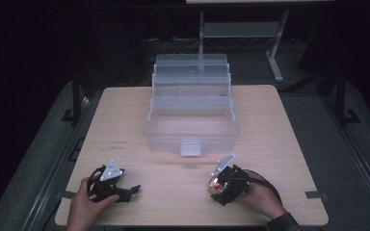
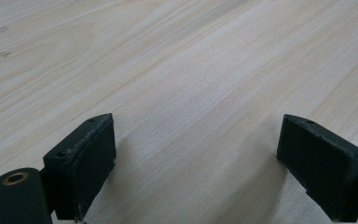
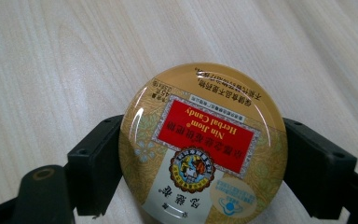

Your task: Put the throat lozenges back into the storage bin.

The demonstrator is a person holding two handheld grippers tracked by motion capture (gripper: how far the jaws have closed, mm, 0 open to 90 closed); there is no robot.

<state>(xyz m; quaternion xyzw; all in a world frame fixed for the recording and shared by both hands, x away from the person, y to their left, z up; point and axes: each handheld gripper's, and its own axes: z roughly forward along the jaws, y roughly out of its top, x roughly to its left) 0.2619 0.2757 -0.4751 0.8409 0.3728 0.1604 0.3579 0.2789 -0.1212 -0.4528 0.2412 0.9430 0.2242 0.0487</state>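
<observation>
High view: a pale wooden table [image 1: 125,125] with a clear plastic box [image 1: 191,126] standing at its middle and far side, tiered trays stepped up behind an open front bin with a small latch facing the near edge. The left gripper [image 1: 134,189] sits low at the near left, held in a hand [image 1: 84,204], jaws spread and nothing between them. The right gripper [image 1: 215,186] is at the near right, just near of the box, clamped on a round gold tin [image 1: 215,184]; the right hand [image 1: 260,196] is behind it. Left gripper view: bare wood grain between two black jaws standing wide apart; whether they touch the table I cannot tell. Right gripper view: the tin [image 3: 203,150] fills the gap, the two jaws pressing its rim at opposite sides. It is a flat, glossy disc, gold with a floral pattern, a red label reading "Nin Jiom Herbal Candy", a round emblem and a pale blue badge; printing reads upside down from here. Risks, as I judge them: the grip is on a smooth curved metal edge at two narrow contacts, so the tin could pivot between the pads or squirt out if pressure eases or the gripper tilts. If it is bound for the box, the thin clear walls are hard to see and the tin could clip the front rim and drop.
</observation>
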